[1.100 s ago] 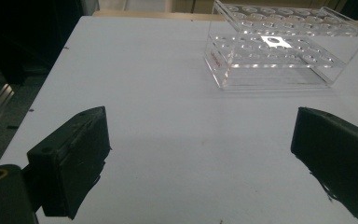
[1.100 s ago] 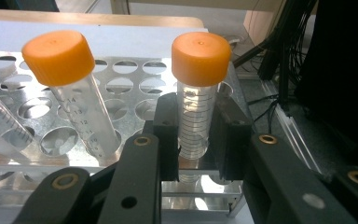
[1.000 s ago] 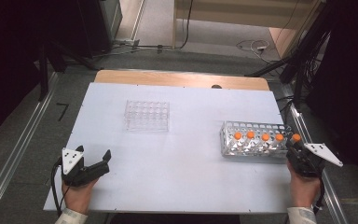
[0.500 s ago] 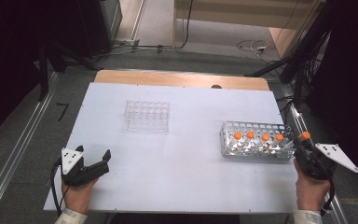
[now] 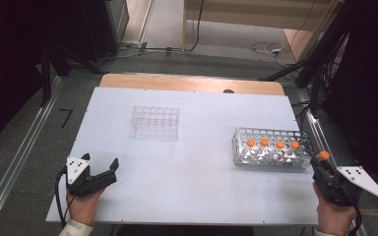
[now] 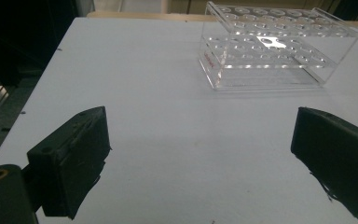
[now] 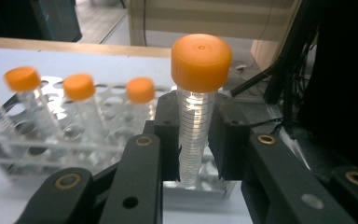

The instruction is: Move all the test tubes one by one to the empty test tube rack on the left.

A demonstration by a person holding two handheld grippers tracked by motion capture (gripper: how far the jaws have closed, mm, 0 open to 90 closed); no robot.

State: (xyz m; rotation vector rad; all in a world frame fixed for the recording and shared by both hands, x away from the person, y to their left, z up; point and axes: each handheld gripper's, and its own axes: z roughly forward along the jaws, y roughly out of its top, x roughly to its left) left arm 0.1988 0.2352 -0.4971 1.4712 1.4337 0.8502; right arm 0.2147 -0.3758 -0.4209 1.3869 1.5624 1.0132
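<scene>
Orange-capped tube (image 7: 196,112) now sits clamped between your right gripper's (image 5: 326,169) fingers (image 7: 165,135), lifted clear of the metal rack (image 5: 270,147) it stood in a second ago and carried just past that rack's right end. That frees it for transfer, likely to the clear rack (image 5: 155,121) well left of the metal rack. Its long axis stands upright, cap on top. Your left gripper (image 5: 98,169) rests far left of the metal rack, fingers wide apart, holding nothing.
</scene>
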